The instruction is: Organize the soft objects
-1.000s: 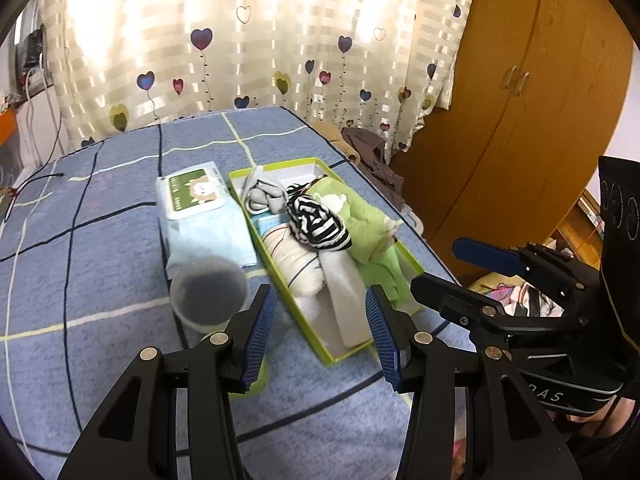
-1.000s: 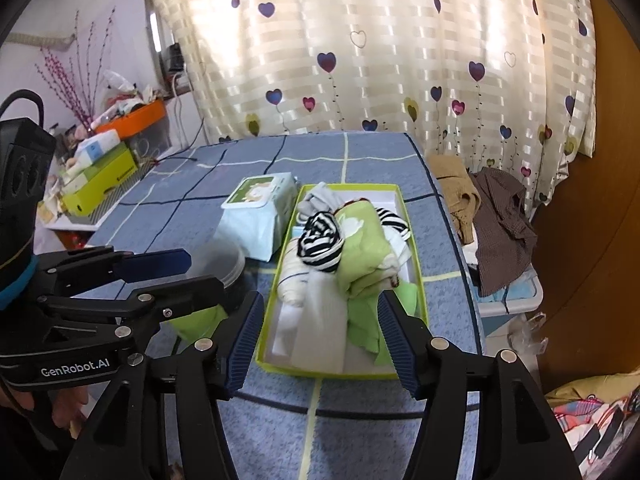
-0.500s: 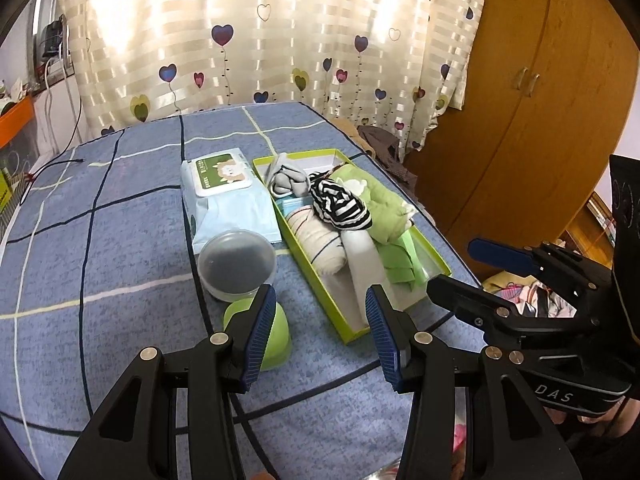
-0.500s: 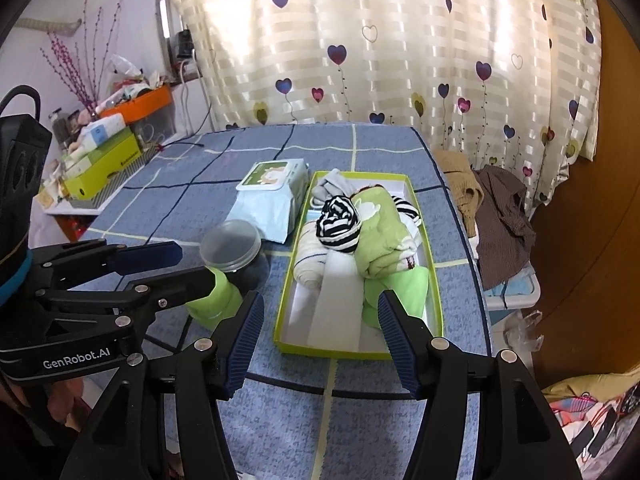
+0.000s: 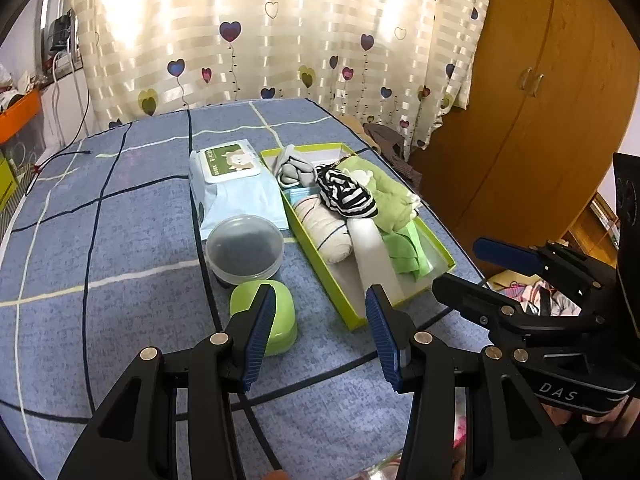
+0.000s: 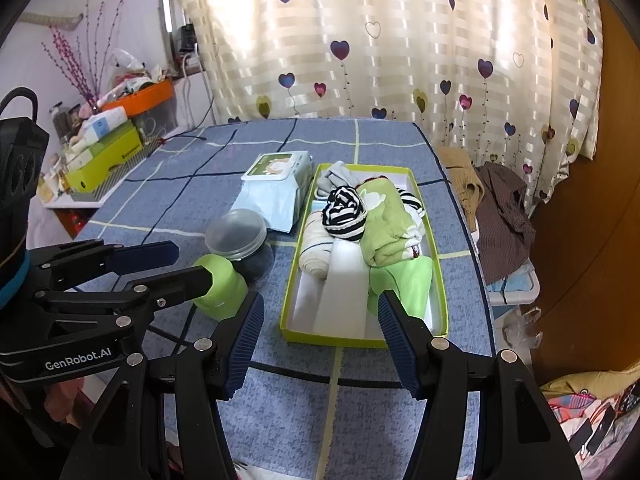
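A yellow-green box [image 5: 442, 246] [image 6: 440, 300] lies on the blue checked table. It holds soft items: a black-and-white striped sock ball [image 5: 346, 196] [image 6: 344, 212], a green cloth [image 5: 390, 196] [image 6: 388, 224], a cream roll [image 5: 328, 224] [image 6: 316, 244], a white folded cloth [image 6: 346, 280] and a grey piece [image 5: 294, 168]. My left gripper [image 5: 320, 328] is open and empty, above the near table edge, short of the box. My right gripper [image 6: 320, 332] is open and empty, just before the box's near end.
A wet-wipes pack [image 5: 232, 184] [image 6: 276, 188], a lidded clear jar [image 5: 244, 250] [image 6: 240, 240] and a small green case [image 5: 266, 316] [image 6: 222, 284] sit left of the box. Clothes lie on a stand [image 6: 496, 216] to the right. A wooden wardrobe [image 5: 540, 100] is beyond.
Both grippers have pulled back and up from the box, so the jar and the green case now show fully. Both stay open and empty.
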Action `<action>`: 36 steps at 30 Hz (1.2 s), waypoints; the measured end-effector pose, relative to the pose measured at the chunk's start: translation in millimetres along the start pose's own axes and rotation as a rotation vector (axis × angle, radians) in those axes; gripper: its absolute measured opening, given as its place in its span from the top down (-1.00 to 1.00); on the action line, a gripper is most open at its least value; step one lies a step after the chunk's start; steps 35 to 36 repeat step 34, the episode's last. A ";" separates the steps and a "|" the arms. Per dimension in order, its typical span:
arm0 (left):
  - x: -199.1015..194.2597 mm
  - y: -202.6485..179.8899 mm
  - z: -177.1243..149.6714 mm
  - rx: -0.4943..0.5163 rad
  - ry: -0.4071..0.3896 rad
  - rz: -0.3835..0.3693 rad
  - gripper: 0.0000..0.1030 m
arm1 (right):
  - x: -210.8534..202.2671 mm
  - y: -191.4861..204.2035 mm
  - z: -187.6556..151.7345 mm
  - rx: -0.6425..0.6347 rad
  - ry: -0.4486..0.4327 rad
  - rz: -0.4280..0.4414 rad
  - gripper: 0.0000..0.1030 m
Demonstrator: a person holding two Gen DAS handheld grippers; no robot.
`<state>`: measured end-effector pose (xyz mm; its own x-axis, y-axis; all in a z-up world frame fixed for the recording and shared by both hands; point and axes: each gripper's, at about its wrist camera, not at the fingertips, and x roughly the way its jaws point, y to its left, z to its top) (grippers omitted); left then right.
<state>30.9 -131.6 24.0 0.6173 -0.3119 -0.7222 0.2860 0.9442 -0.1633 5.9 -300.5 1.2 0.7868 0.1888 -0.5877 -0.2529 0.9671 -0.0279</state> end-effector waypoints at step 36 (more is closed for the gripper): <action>8.9 -2.3 -0.7 0.048 0.015 0.066 0.06 | 10.0 10.2 -0.6 -0.021 0.026 0.000 -0.16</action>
